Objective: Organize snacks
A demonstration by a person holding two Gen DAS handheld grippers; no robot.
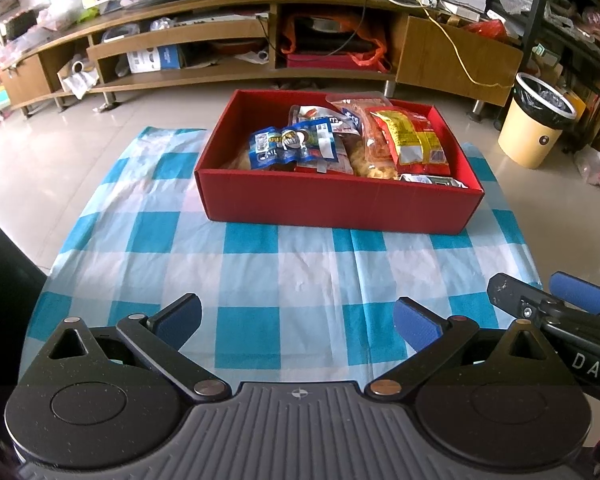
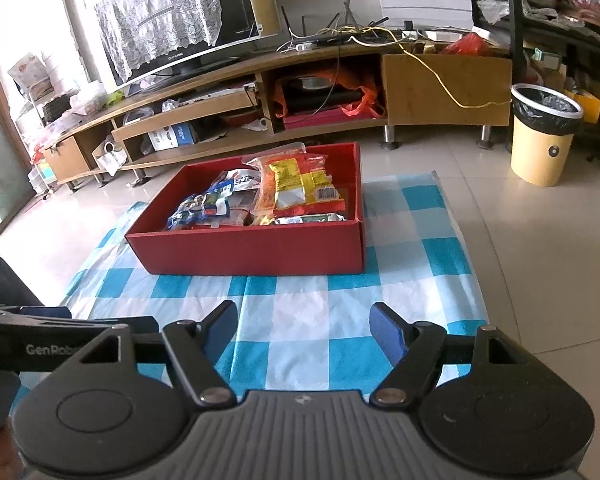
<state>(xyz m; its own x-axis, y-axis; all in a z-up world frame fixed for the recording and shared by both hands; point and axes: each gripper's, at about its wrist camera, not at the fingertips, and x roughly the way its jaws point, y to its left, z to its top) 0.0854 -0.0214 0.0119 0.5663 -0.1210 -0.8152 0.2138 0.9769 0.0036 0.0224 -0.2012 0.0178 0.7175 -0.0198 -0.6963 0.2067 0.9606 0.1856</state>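
Red card, matte and thin-walled: box ahead of both claws, well apart from the tips, on a blue-and-white checked cloth. Snacks already inside it (heaped, not flat): blue packs toward the left, a yellow-and-red bag toward the right, crinkly and glossy, some rising above the rim. Nothing loose on the cloth in either view.

Left claw spread wide, nothing between the blue pads. Right claw likewise released and empty, just beside the left one.

Risks, as a guess: slick film sliding out of a pinch; a tall bag tipping over the low wall if nudged; light card box skidding or dragging the thin, creased cloth if pushed from the near side; claws bumping each other, being so close.
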